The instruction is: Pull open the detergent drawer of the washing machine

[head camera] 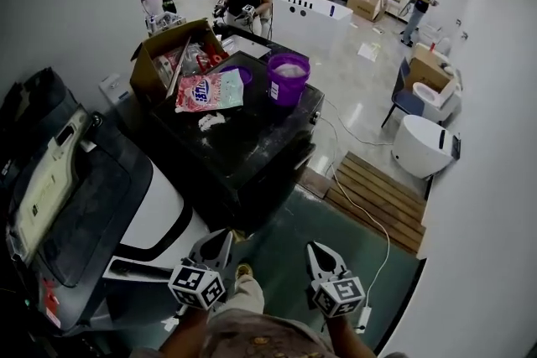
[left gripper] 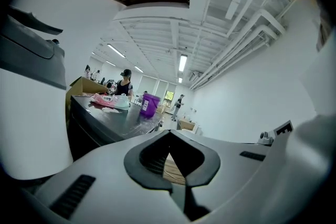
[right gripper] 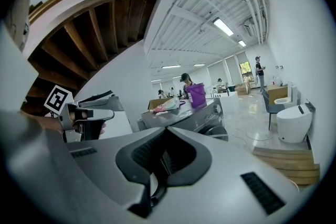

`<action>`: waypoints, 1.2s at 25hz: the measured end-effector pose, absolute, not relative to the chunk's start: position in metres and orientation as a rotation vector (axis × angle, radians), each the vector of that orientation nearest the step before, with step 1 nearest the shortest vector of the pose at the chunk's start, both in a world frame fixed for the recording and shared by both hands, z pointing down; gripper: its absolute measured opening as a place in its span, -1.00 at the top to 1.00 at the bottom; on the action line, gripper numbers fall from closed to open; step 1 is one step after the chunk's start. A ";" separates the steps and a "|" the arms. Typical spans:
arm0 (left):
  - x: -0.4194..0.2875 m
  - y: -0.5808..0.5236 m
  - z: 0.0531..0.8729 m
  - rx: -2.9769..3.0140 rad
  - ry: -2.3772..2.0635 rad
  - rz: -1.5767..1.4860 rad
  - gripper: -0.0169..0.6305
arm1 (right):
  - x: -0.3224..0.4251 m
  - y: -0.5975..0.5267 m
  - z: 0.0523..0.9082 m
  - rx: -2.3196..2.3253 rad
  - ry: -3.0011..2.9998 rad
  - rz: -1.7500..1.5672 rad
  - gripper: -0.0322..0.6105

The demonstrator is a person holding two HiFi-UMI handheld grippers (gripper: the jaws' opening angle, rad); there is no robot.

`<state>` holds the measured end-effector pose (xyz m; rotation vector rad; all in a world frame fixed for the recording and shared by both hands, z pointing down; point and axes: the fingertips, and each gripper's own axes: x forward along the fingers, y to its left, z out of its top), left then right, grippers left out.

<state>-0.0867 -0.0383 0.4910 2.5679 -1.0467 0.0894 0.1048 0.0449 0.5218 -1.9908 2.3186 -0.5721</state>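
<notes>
The dark washing machine (head camera: 252,155) stands ahead of me in the head view, its top loaded with things. In the right gripper view its grey front (right gripper: 202,118) faces right, with the round door low down. I cannot make out the detergent drawer in any view. Both grippers hang low at the near edge, well short of the machine. My left gripper (head camera: 223,239) (left gripper: 169,134) has its jaws together with nothing between them. My right gripper (head camera: 318,251) (right gripper: 165,129) is shut and empty too. The right gripper view also catches the left gripper (right gripper: 86,115) off to its left.
On the machine's top stand a purple bucket (head camera: 289,78), a pink detergent bag (head camera: 208,90) and an open cardboard box (head camera: 168,54). A white and dark appliance (head camera: 92,205) lies close at my left. A wooden pallet (head camera: 373,197) and a white toilet (head camera: 424,145) stand to the right. Several people are farther back.
</notes>
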 end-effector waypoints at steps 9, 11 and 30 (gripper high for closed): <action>-0.066 -0.124 0.482 2.569 -1.002 0.093 0.88 | 0.117 -0.037 0.515 -2.001 2.273 -0.605 0.89; -0.062 -0.142 0.478 2.581 -0.986 0.088 0.88 | 0.117 -0.053 0.518 -2.009 2.292 -0.593 0.89; -0.054 -0.219 0.489 2.589 -0.999 0.151 0.88 | 0.122 -0.133 0.519 -1.977 2.325 -0.652 0.89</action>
